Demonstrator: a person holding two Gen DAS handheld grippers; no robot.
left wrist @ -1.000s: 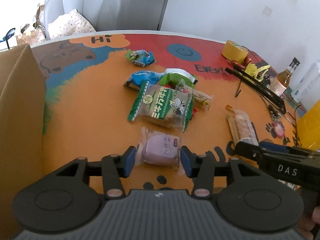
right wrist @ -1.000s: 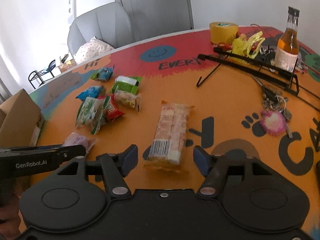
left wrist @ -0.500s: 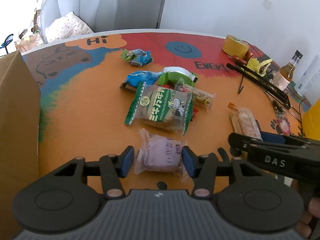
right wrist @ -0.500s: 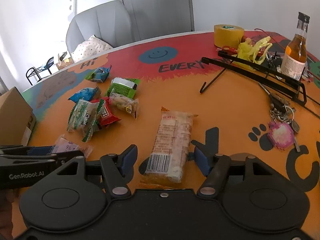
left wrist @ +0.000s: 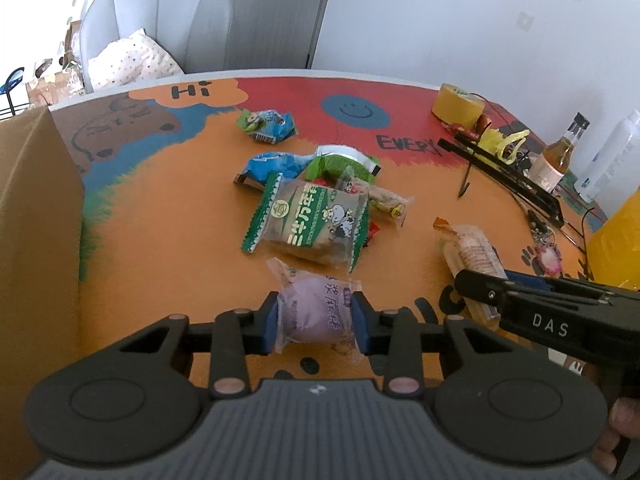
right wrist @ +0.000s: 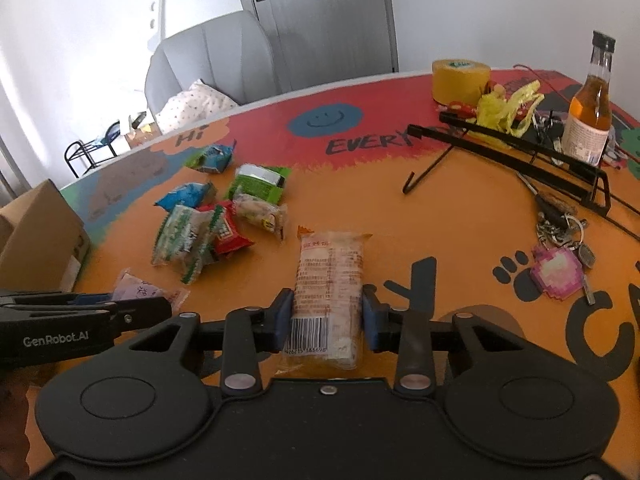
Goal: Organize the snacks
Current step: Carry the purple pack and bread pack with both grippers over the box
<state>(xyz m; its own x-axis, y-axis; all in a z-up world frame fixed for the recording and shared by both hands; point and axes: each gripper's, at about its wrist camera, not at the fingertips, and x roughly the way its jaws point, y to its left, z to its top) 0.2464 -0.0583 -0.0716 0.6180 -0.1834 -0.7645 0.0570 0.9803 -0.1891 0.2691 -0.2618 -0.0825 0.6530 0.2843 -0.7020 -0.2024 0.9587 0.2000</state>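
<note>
Your left gripper (left wrist: 315, 322) fingers pinch the purple bun packet (left wrist: 316, 312), your right gripper (right wrist: 325, 322) the long wafer pack (right wrist: 329, 286) across its width; the cardboard box (left wrist: 36, 216) stands left.

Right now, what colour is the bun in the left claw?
Pale purple, in a clear wrapper. Left wrist view shows it best.

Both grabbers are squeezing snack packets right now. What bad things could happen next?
The left gripper pinches the soft purple bun packet from both sides, so the bun might get squashed. The right gripper holds the long cracker packet only near its barcode end, so the far end may droop and crackers could crack when lifted. The two grippers also sit close together, so they might bump on the way to the cardboard box.
</note>
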